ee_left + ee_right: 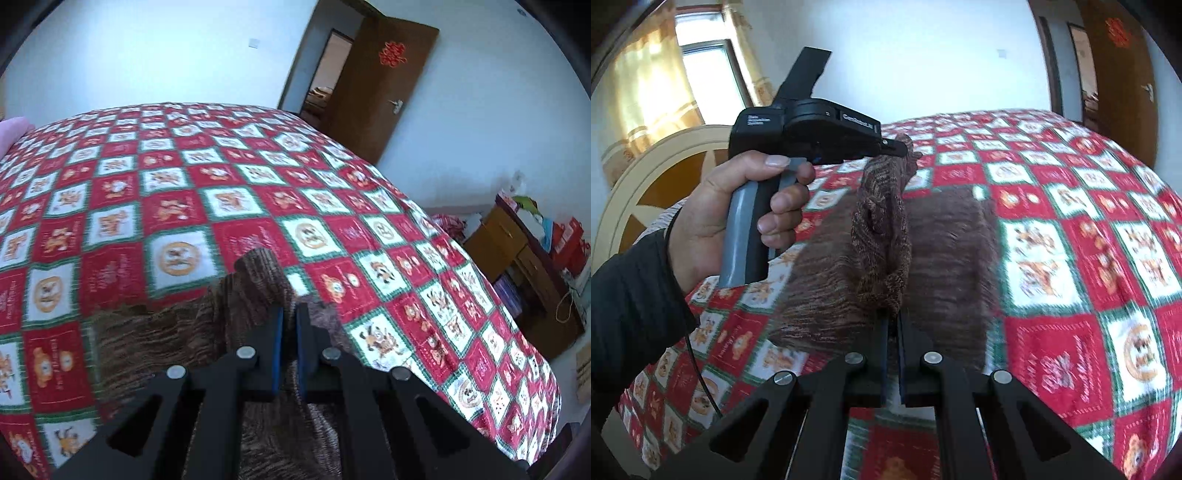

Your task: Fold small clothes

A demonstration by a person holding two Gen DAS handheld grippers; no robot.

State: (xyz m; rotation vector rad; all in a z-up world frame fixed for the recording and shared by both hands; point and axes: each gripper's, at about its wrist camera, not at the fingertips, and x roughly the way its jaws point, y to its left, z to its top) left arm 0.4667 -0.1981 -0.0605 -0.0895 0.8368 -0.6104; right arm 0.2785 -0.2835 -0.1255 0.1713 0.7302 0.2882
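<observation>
Both fingers clenching brown knit garment (886, 240) edge, left gripper (290, 317) and right gripper (894, 325) stretching it lengthwise between them over bed (184, 177).

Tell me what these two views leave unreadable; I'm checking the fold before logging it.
- Brown knit garment: motion blur in the right wrist view hides its edges and its type.
- Garment's near part, left wrist view: covered by the left gripper.
- Right gripper pinch point: bunched knit hides it.
- Bedspread prints: blurred.
- Left gripper's small lettering: unreadable.
</observation>
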